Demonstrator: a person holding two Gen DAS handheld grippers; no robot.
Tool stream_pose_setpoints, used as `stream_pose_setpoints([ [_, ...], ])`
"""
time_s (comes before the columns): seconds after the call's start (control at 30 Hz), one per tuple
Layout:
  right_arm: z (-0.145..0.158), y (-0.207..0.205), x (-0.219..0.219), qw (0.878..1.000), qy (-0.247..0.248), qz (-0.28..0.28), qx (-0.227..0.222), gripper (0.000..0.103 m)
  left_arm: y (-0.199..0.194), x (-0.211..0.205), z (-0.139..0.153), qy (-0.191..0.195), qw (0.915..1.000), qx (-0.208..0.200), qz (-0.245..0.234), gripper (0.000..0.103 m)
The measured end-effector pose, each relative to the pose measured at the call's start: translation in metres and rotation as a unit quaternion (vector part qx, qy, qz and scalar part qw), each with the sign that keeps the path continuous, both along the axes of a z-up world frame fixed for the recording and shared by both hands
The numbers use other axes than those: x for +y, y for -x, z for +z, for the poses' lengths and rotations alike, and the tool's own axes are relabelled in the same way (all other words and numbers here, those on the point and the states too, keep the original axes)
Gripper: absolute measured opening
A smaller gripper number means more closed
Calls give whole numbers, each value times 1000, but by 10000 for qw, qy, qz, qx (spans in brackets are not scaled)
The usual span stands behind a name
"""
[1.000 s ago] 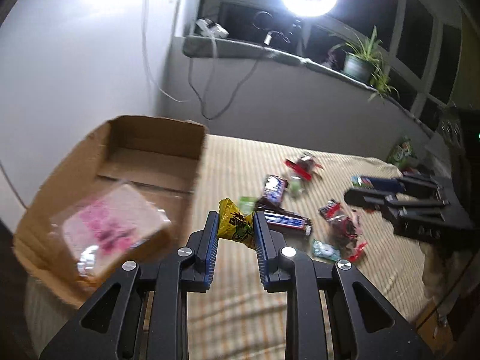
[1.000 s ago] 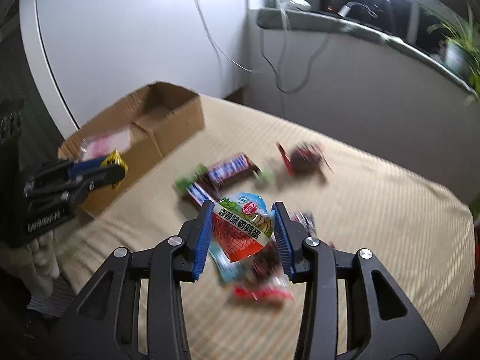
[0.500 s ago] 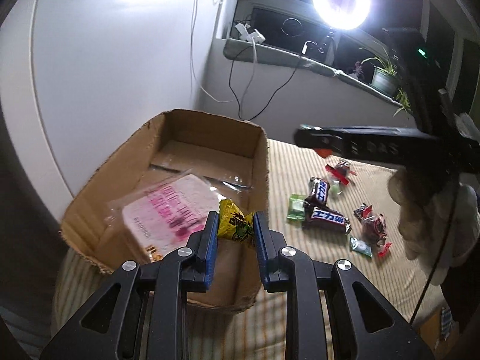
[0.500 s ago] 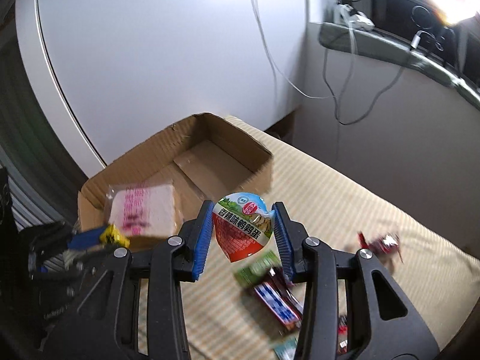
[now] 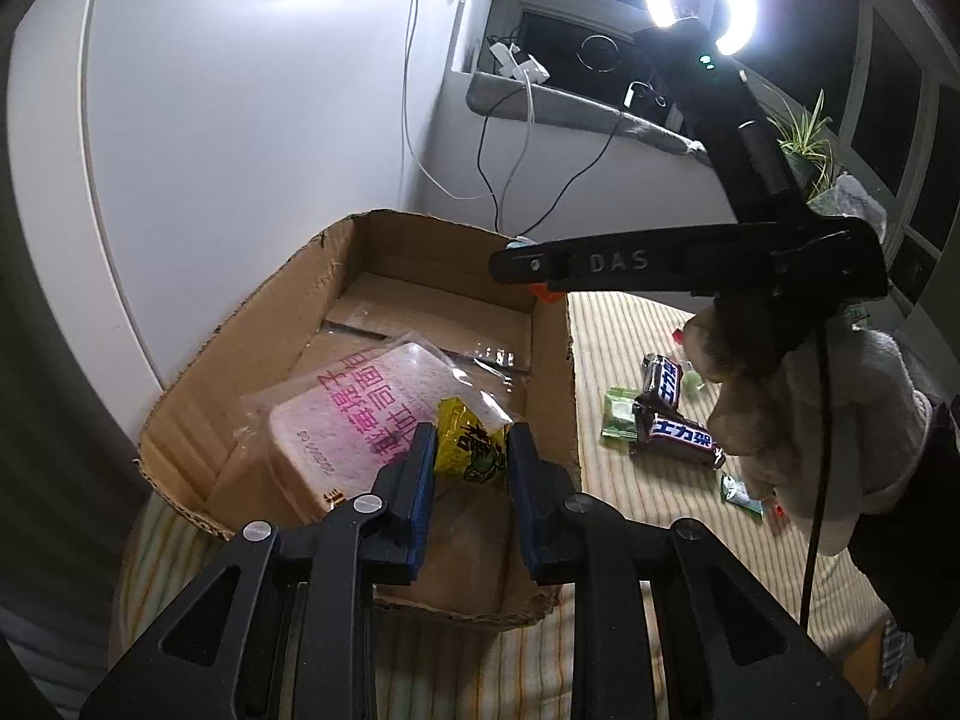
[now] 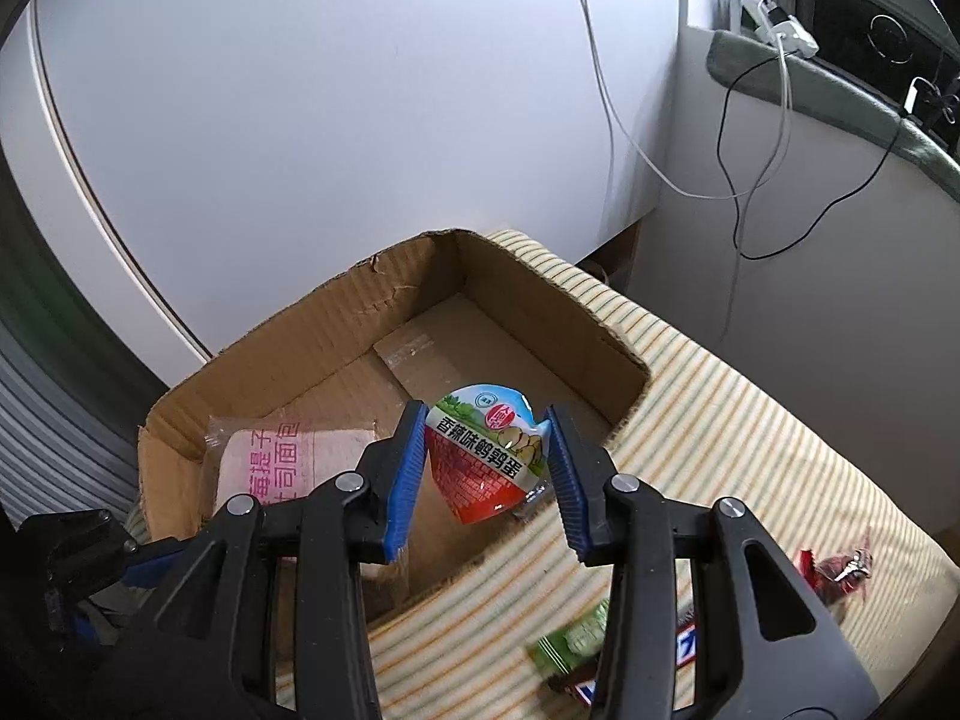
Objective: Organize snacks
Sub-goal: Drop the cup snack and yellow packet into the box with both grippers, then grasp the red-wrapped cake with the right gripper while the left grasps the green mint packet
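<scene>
Your cardboard box [image 5: 336,300] fills the middle of the left wrist view: raw corrugated walls with ragged, torn rims, a flat floor with a strip of clear tape across it. It sits on a bedcover [image 5: 624,360] of soft cloth with fine yellow and green stripes. Inside the box, at lower left, lies a loaf of sliced bread [image 5: 354,414] in a crinkly clear bag printed with pink characters.

Your left gripper [image 5: 471,462] is at the lower centre of that view, above the box's near side. Its blue-padded jaws stand narrow and pinch a small yellow candy packet [image 5: 471,447], glossy and crumpled, with green print.

Your right gripper [image 6: 483,462] is at the lower centre of the right wrist view, also above the box. Its jaws stand moderately apart and clamp a shiny rounded pouch [image 6: 486,456], blue and green on top, red brick pattern tapering to a point below, with dark characters across the middle.

At the right of the left wrist view, loose snacks lie on the cover: two dark, glossy chocolate bars [image 5: 681,435] with white lettering, a green packet [image 5: 621,420] touching them, and a smaller green one [image 5: 741,489] lower right. In the right wrist view a red twisted wrapper [image 6: 837,570] lies at the lower right edge.
</scene>
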State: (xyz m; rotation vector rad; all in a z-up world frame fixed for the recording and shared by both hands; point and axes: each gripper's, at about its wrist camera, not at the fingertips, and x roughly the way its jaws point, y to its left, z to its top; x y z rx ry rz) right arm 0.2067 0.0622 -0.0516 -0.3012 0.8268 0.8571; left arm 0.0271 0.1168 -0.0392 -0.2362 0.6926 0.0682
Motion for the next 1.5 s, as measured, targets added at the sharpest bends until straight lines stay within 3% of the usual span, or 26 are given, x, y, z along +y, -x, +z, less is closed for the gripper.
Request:
stream_pose_setpoints([
  [0.07, -3, -1, 2, 10000, 19, 14, 13, 42, 0, 0, 0, -19, 10000, -2, -2, 24],
  [0.17, -4, -1, 5, 10000, 43, 40, -21, 43, -1, 0, 0, -60, 10000, -5, 14, 36],
  [0.2, -4, -2, 6, 10000, 70, 36, -41, 48, -1, 0, -1, -80, 10000, -2, 34, 44],
  [0.3, -2, -1, 5, 9999, 49, 7, -131, 74, 0, 1, 1, -137, 9999, -32, 95, 54],
  [0.4, 1, 1, 4, 9998, -14, 38, -187, 75, 1, 2, 2, -123, 9998, -44, 134, 57],
  [0.5, 3, 2, 2, 9997, -2, -16, -256, 84, 3, 2, 2, -128, 9998, -66, 156, 58],
  [0.97, 23, 11, -40, 9990, -137, -207, -369, 84, 9, -14, 12, -81, 9997, -220, 29, 58],
  [1.27, 28, 21, -126, 9968, -222, -681, -348, 84, 1, -46, 10, 58, 9988, -206, -432, 55],
  [1.5, 2, 33, -203, 9918, -23, -1273, -128, 84, -15, -78, -1, 244, 9958, -24, -887, 51],
])
